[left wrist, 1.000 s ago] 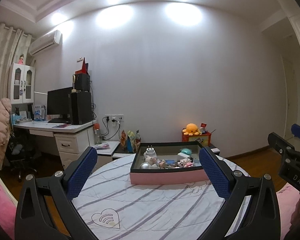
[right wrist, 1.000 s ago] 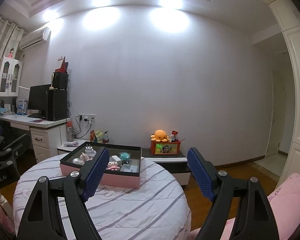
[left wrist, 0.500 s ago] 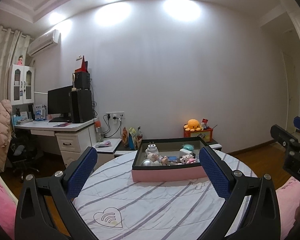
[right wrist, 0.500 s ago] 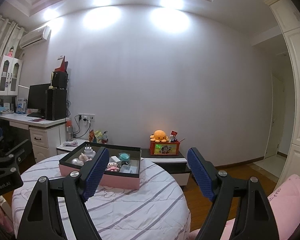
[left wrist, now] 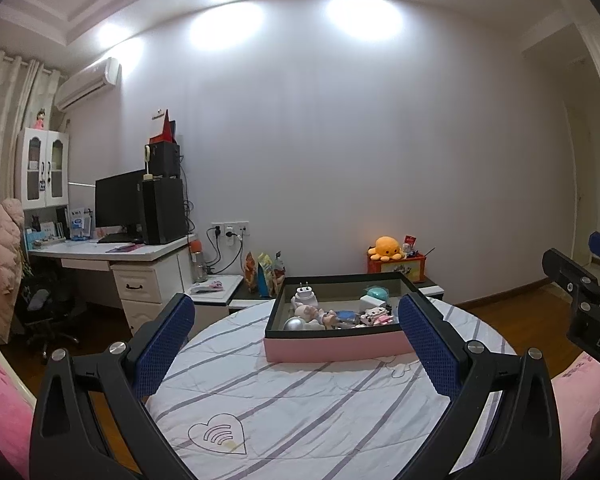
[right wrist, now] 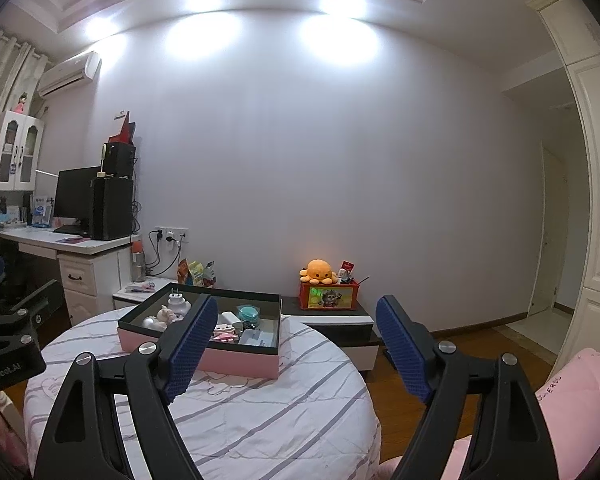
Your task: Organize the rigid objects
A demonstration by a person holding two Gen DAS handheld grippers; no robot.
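A pink box with a black rim (left wrist: 336, 346) stands at the far side of the round table (left wrist: 300, 420); it also shows in the right wrist view (right wrist: 236, 362). Inside lie several small things: a white plug-shaped toy (left wrist: 305, 295), a silver ball (left wrist: 295, 323), a doll (left wrist: 314, 314), a teal round case (left wrist: 376, 292) and a pink-white block figure (left wrist: 374, 314). My left gripper (left wrist: 296, 344) is open and empty, held above the table short of the box. My right gripper (right wrist: 296, 354) is open and empty, to the right of the box.
A white striped cloth with a heart print (left wrist: 219, 434) covers the table. Behind it are a low cabinet (right wrist: 332, 320) with an orange octopus plush (right wrist: 318, 271) on a red box, a desk with a monitor (left wrist: 118, 200), and a pink quilt (right wrist: 576, 396) at the right.
Both views have shifted slightly; the box sits a little lower and nearer in the frames. Both grippers stay open and empty.
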